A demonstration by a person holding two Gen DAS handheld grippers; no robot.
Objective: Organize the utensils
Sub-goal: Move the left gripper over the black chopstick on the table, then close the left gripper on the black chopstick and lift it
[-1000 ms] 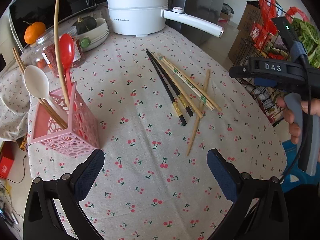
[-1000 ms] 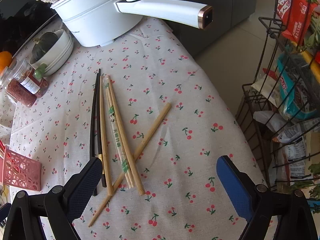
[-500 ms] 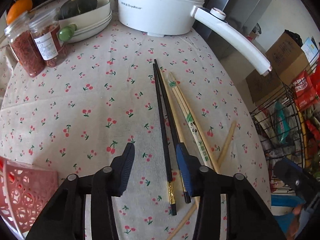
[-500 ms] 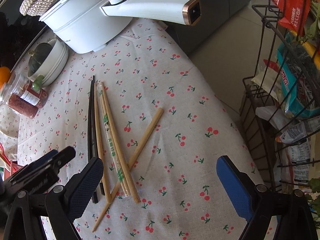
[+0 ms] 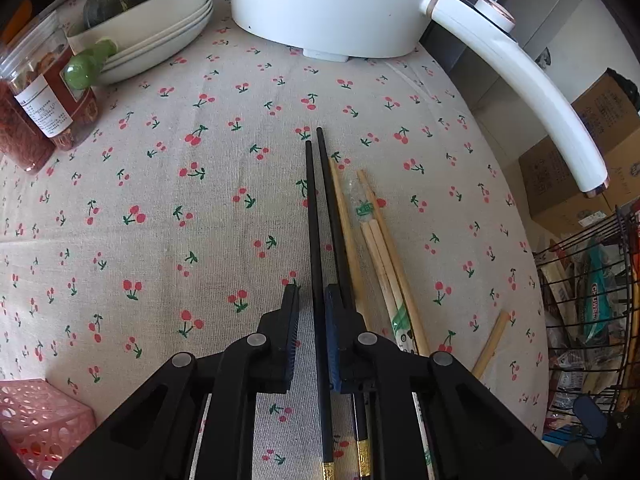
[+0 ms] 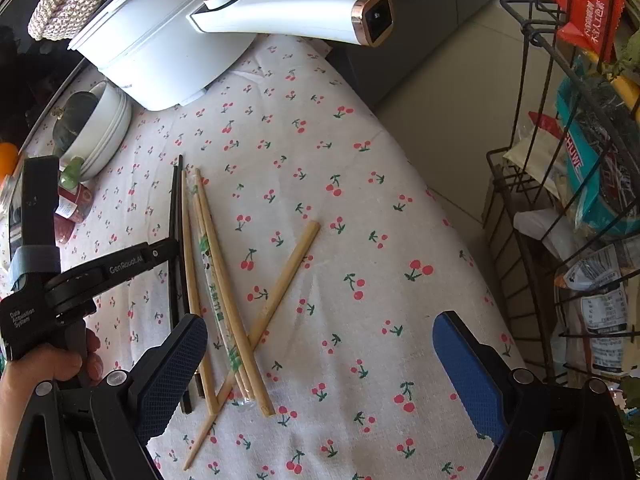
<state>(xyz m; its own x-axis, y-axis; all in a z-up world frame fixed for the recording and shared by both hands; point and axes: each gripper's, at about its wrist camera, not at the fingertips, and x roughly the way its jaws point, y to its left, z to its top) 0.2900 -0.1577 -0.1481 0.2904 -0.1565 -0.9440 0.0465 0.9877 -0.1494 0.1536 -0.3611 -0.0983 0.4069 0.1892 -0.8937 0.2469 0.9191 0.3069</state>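
Observation:
Two black chopsticks with gold ends (image 5: 316,220) lie side by side on the cherry-print tablecloth (image 5: 180,208), with several bamboo chopsticks (image 5: 376,240) to their right. My left gripper (image 5: 312,300) is down at the cloth, its jaws nearly closed around the left black chopstick; the other black one runs under its right finger. In the right wrist view the left gripper (image 6: 168,252) sits over the black chopsticks (image 6: 176,208), beside the bamboo ones (image 6: 212,248). My right gripper (image 6: 320,344) is wide open and empty above the cloth.
A pink lattice utensil holder (image 5: 36,424) is at the lower left. A white electric pot (image 5: 340,4) with a long handle (image 5: 520,80), stacked bowls with a squash (image 5: 148,28) and jars (image 5: 40,96) stand at the back. A wire rack (image 6: 580,200) is off the table's right edge.
My left gripper swung from the pink holder over to the black chopsticks, dropped low and narrowed its jaws around one. The right gripper drifted slightly and stayed open.

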